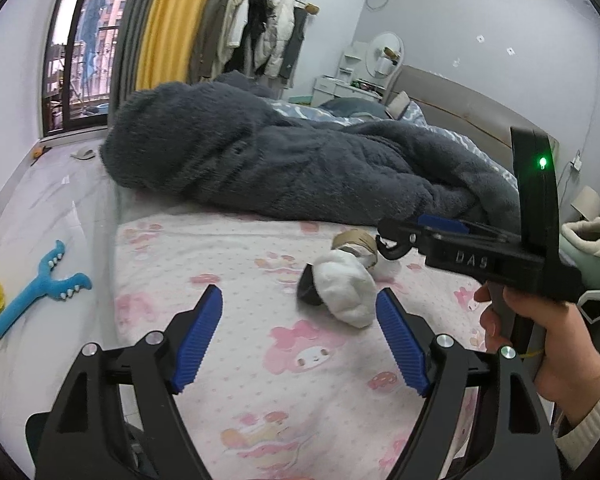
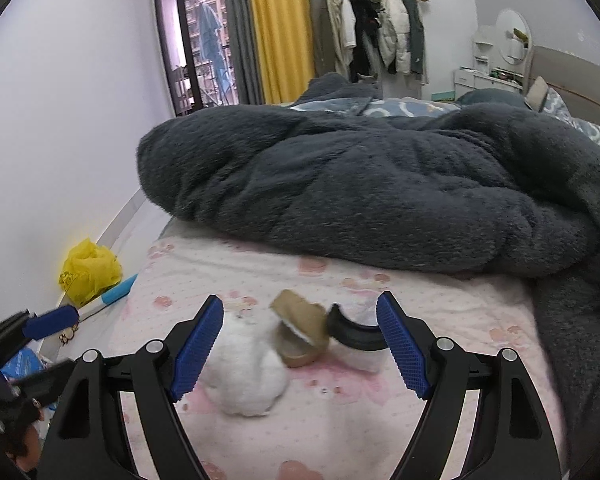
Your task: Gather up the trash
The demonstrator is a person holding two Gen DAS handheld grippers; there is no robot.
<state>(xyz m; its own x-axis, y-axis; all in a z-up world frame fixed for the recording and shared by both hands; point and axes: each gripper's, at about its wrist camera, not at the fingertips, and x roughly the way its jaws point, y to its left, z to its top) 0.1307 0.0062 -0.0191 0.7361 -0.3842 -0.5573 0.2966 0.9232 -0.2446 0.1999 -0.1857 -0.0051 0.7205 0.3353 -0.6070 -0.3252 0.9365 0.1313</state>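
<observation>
Grippers (image 1: 299,336) (image 2: 300,344) — both wide open, empty

Bed sheet (image 2: 440,320): carries all the trash items, which lie close together.
Tissue wad (image 2: 246,376): at 7 o'clock of the tape roll, touching it.
Tape roll (image 2: 302,330): between the tissue wad and the curved piece.
Curved piece (image 2: 350,330): at 3 o'clock of the tape roll, just beside it.
Blanket (image 2: 380,184): at 12 o'clock, behind the trash, on the bed.
Bag (image 2: 90,270): at 9 o'clock, on the floor beside the bed.
Right gripper (image 2: 300,344): fingers wide apart, one at each side of the trash.
Left gripper (image 1: 300,340): fingers wide apart, tissue wad (image 1: 346,288) at 1 o'clock.
</observation>
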